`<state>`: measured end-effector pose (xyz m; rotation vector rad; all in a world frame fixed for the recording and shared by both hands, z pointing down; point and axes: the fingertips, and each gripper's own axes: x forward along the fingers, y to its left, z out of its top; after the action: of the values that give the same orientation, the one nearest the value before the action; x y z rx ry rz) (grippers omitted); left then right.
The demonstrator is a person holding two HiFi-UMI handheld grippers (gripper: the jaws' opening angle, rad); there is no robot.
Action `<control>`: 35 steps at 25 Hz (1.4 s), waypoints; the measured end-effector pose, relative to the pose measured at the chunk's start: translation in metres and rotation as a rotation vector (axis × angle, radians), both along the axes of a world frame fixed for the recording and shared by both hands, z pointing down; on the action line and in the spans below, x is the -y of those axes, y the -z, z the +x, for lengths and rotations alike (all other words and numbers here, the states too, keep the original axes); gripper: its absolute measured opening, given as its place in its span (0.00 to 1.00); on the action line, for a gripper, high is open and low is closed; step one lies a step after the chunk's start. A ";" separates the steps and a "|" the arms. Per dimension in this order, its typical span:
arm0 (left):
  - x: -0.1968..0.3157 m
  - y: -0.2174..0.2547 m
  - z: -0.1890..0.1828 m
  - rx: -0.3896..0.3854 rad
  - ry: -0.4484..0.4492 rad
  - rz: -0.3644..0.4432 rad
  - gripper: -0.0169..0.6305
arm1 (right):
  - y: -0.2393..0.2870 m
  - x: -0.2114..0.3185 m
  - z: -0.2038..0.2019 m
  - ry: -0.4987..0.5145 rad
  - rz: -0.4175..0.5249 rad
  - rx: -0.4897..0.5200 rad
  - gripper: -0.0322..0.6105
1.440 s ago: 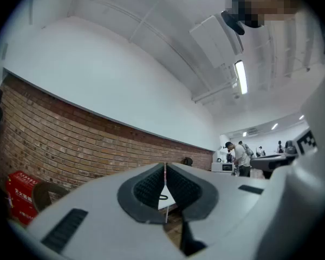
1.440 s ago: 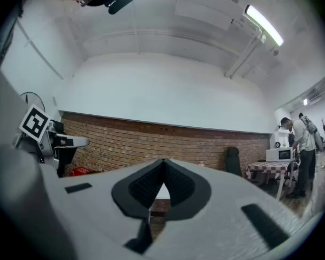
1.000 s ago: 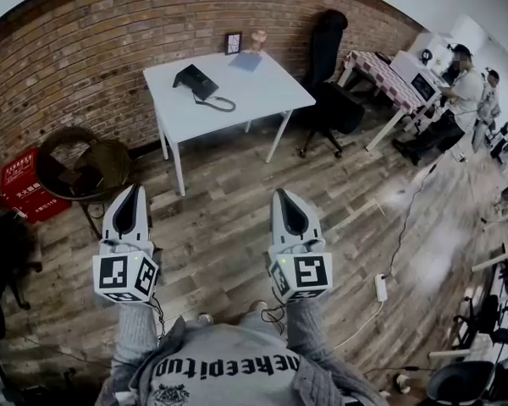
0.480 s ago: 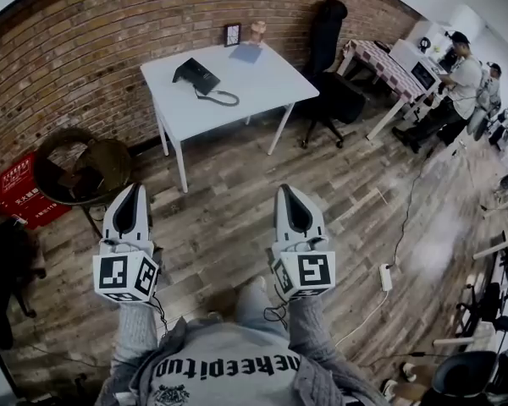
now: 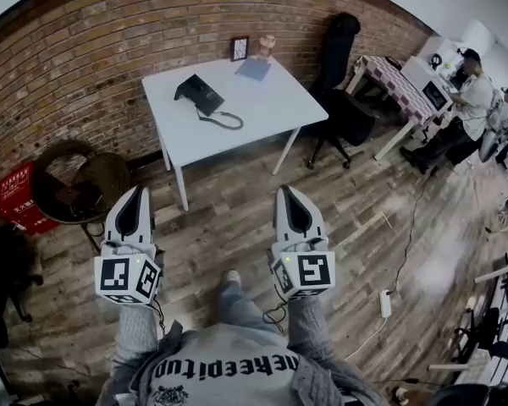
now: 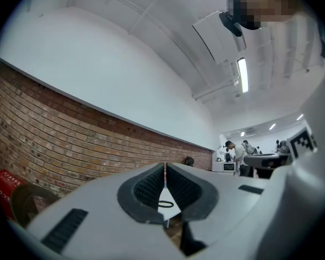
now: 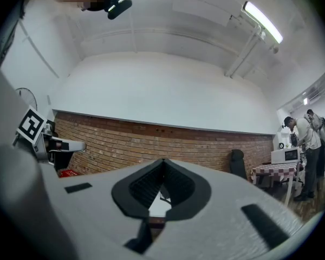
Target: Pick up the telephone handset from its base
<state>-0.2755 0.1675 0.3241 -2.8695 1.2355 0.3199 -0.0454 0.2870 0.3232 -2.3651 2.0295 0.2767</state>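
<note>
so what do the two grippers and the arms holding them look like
Both the left gripper and right gripper are pale grey shells tapering to jaws lined with black ribbed pads. Each carries a cube of black-and-white square markers, with thin black cables below. The sleeves are grey knit.

Brick wall [image 5: 85,66] behind a white table [image 5: 271,104]; wood-plank floor [image 5: 237,214]; black office chair [image 5: 337,49] beside it.
</note>
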 end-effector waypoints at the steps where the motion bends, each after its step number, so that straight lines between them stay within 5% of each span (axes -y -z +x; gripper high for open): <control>1: 0.009 0.002 0.006 -0.003 0.010 0.006 0.05 | 0.004 0.012 0.008 0.012 0.004 -0.002 0.06; 15: 0.110 0.018 0.112 -0.004 0.106 0.031 0.05 | 0.015 0.140 0.114 0.141 0.013 -0.017 0.06; 20: 0.127 0.016 0.130 0.030 0.140 -0.028 0.05 | 0.003 0.161 0.135 0.160 -0.004 0.014 0.06; 35: 0.245 0.003 0.192 0.022 0.096 -0.047 0.05 | -0.005 0.271 0.189 0.128 -0.028 0.002 0.06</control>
<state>-0.0835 -0.0772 0.3216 -2.8321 1.3895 0.2602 0.1441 0.0161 0.3279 -2.2370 2.1867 0.2446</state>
